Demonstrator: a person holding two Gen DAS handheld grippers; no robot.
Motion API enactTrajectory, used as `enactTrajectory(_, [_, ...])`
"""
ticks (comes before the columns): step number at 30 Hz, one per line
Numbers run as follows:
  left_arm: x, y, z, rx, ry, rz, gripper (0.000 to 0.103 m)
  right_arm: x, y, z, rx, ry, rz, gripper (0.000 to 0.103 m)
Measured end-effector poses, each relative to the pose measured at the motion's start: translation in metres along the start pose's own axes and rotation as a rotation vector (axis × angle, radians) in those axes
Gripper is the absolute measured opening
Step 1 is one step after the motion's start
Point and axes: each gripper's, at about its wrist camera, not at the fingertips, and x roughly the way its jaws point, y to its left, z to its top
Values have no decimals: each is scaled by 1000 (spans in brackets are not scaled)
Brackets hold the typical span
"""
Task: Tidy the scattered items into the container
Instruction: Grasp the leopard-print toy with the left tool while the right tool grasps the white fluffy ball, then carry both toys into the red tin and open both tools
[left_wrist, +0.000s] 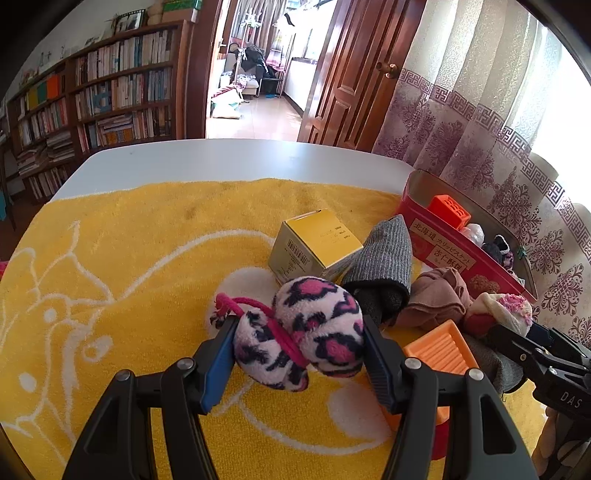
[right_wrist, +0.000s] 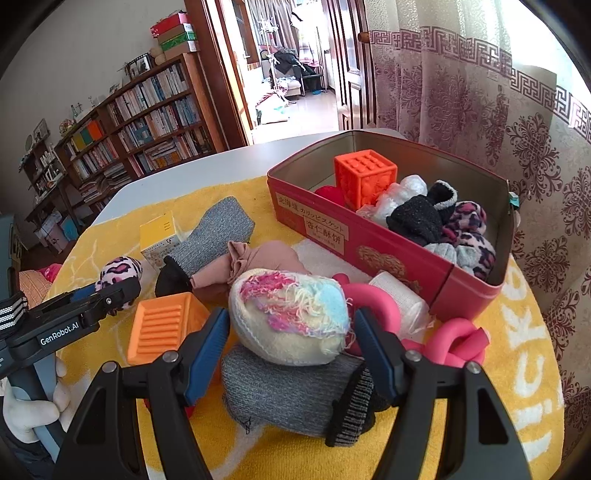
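The left claw (left_wrist: 299, 350) grips a pink leopard-print sock bundle (left_wrist: 306, 332) over the yellow towel (left_wrist: 129, 258). The right claw (right_wrist: 290, 332) clasps a fluffy cream sock ball (right_wrist: 291, 317) near the red tin (right_wrist: 369, 243).

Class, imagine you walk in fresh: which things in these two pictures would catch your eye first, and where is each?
The bright yellow towel covering the table grabs attention first. At its far right edge stands a red tin already holding socks and an orange cube. Up close, the left tool clamps a pink leopard-print bundle, while the right tool grips a fuzzy cream sock ball.
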Motion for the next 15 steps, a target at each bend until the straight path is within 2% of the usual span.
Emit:
enactTrajectory(2, [1, -2, 0, 5, 2, 2, 65, -1, 3, -1, -27, -11, -16, 63])
enactTrajectory(15, [-8, -10, 3, 25, -19, 20, 65, -24, -12, 0, 20, -69, 10, 60])
